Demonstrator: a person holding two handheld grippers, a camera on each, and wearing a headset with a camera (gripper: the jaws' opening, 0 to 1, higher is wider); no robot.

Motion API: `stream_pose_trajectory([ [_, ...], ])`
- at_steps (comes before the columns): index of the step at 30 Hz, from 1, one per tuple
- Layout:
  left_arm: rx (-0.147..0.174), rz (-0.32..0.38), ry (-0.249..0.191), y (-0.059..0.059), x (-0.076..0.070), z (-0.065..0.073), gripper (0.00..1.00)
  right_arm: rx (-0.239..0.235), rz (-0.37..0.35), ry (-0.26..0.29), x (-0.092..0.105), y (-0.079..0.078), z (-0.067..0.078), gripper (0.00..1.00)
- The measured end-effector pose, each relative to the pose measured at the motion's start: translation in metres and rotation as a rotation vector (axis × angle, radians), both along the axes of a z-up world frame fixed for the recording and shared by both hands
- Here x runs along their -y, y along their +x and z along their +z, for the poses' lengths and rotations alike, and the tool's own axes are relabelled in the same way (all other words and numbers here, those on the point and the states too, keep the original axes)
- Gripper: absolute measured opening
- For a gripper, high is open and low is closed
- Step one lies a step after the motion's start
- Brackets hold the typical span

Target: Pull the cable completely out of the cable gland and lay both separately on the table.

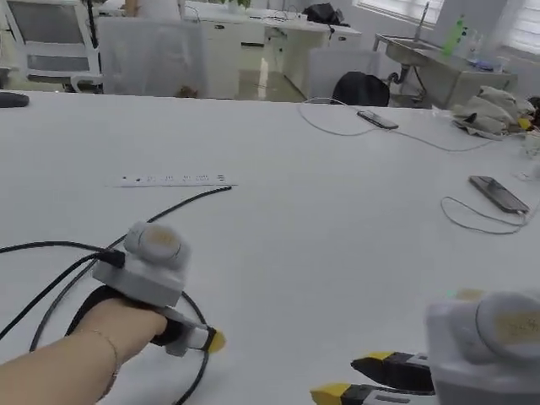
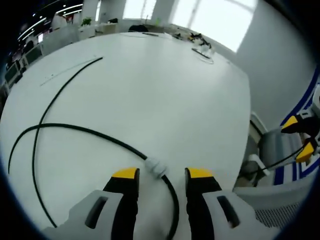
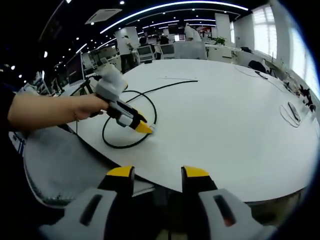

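We count one black cable [image 2: 75, 131], one pale cable gland [image 2: 156, 167] threaded on it, and two grippers. The left gripper [image 2: 162, 174] has its jaws parted wide. The gland lies on the worktop [image 2: 165, 85] between their tips, unclamped. The right gripper [image 3: 152, 172] hangs well apart from the gland, jaws parted and empty. The left gripper view resolves the gland. The right gripper view shows the cable looping just beside it. The head view adds one phone [image 1: 499, 194] and a second phone [image 1: 378, 120], both far from the gland.
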State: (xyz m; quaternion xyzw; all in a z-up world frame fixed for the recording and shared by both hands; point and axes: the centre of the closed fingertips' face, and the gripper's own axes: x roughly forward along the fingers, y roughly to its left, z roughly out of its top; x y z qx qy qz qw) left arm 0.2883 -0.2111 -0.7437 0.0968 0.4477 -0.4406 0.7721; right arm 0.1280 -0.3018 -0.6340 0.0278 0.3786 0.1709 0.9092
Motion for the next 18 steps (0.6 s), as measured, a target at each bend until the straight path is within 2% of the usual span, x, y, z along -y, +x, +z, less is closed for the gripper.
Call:
stream_pose_trajectory([
  [2, 0.001, -0.002, 0.005, 0.001, 0.004, -0.005, 0.30, -0.010, -0.008, -0.011, 0.007, -0.004, -0.001, 0.40],
  [3, -0.009, 0.011, 0.025, 0.004, 0.003, -0.012, 0.32, -0.013, -0.011, -0.015, 0.009, -0.005, -0.001, 0.40],
  [5, -0.019, 0.021, 0.027, 0.005, 0.004, -0.016, 0.31, -0.019, -0.015, -0.025, 0.014, -0.007, -0.002, 0.39],
  [6, 0.025, 0.007, 0.014, 0.012, 0.006, -0.013, 0.26, -0.022, -0.020, -0.031, 0.016, -0.007, -0.003, 0.39],
  [7, 0.015, 0.010, 0.029, 0.011, 0.004, -0.014, 0.23, -0.026, -0.022, -0.033, 0.016, -0.007, -0.003, 0.39],
  [10, 0.016, 0.022, 0.023, 0.015, 0.004, -0.014, 0.23, -0.024, -0.020, -0.036, 0.014, -0.005, -0.002, 0.39],
  [12, 0.020, 0.005, 0.033, 0.012, 0.004, -0.013, 0.23, -0.021, -0.013, -0.034, 0.011, -0.003, -0.001, 0.39],
  [14, 0.060, -0.064, 0.063, 0.009, 0.001, -0.012, 0.22, -0.019, -0.003, -0.031, 0.007, -0.001, -0.001, 0.39],
  [18, 0.054, -0.151, 0.068, -0.005, -0.005, -0.003, 0.22, -0.021, 0.023, -0.023, -0.001, 0.005, -0.004, 0.38],
])
